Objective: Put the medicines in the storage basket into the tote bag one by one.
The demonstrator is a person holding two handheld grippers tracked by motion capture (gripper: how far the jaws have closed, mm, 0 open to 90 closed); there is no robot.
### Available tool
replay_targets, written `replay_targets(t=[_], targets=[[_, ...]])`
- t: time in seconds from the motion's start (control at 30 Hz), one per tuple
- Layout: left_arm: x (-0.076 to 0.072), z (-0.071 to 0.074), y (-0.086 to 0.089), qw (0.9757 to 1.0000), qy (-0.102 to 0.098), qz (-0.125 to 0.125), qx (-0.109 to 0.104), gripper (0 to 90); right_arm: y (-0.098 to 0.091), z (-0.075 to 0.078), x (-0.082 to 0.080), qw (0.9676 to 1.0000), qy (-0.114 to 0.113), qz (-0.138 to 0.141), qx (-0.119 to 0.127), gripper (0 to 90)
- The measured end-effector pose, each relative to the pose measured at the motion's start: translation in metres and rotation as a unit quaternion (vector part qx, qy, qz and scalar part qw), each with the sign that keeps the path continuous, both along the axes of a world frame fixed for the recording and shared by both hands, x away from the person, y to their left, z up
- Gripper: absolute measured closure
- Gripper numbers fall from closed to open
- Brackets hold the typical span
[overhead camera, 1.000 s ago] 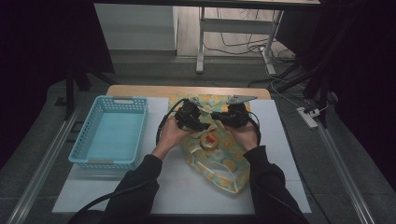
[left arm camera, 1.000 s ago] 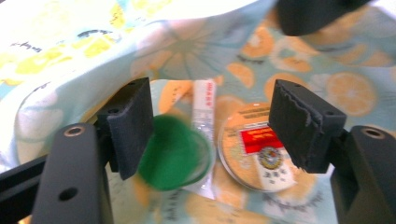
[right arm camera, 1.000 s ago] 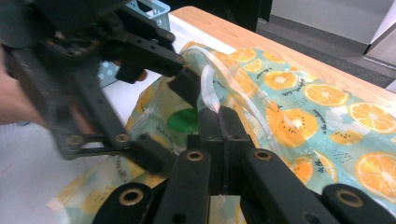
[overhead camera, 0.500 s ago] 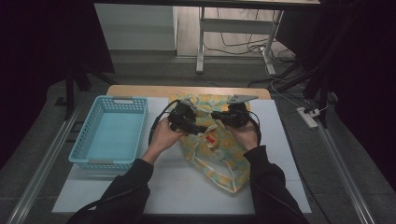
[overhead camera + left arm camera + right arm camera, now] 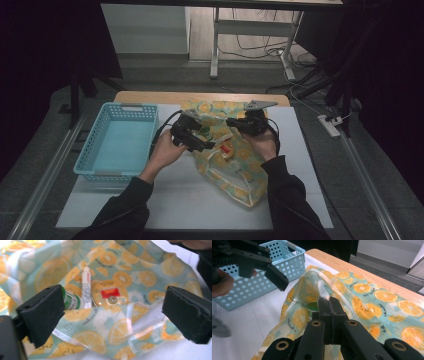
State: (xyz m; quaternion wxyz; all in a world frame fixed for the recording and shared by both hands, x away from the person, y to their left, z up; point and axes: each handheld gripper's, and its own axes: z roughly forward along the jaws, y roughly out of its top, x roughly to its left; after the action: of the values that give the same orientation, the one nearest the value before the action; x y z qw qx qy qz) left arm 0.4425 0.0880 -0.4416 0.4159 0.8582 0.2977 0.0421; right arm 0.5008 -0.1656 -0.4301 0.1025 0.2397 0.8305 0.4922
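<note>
Surface (image 5: 200, 200): a white sheet on a wooden top in a dim room, with dark floor around it and cables behind.
Basket (image 5: 117, 142): pale blue and perforated, at the left of the surface, just beside the bag.
Bag (image 5: 235, 165): cloth with an orange-slice print, lying mid-surface between the two hands, its mouth held up and open.
Inside the bag: a green-capped bottle (image 5: 71, 301), a white tube (image 5: 86, 287) and a round tin (image 5: 110, 293) with a red label lie close together.
Left gripper (image 5: 192, 137): its fingers (image 5: 42, 312) stand wide apart over the bag's near edge, with nothing pressed between them; they have just been opening.
Right gripper (image 5: 247, 122): its fingers (image 5: 329, 307) are together, clamped on the bag's white strap (image 5: 322, 291) at the rim.
Change, left: a second ago the left gripper sat against the bag beside the right one; now it is drawn back toward the basket, clear of the cloth.
Change, right: the right hand (image 5: 262, 145) keeps its place and its grip.
Change, bag: the mouth gapes wider than before, and the contents show.
</note>
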Motion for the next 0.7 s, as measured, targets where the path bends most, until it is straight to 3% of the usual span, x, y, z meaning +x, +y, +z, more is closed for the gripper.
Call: replay_targets(t=[0.33, 0.5, 0.7], targets=[[-0.015, -0.002, -0.005, 0.9997, -0.003, -0.023, -0.013, 1.1, 0.001, 0.001, -0.001, 1.0000, 0.000, 0.003, 0.000, 90.0], [-0.020, -0.005, -0.013, 0.9994, -0.015, -0.032, -0.002, 0.4, 0.001, 0.002, -0.001, 1.0000, 0.000, 0.003, 0.000, 90.0], [-0.024, -0.012, -0.025, 0.9988, -0.015, -0.043, 0.018, 0.4, 0.001, 0.002, -0.002, 1.0000, 0.000, 0.004, 0.000, 90.0]])
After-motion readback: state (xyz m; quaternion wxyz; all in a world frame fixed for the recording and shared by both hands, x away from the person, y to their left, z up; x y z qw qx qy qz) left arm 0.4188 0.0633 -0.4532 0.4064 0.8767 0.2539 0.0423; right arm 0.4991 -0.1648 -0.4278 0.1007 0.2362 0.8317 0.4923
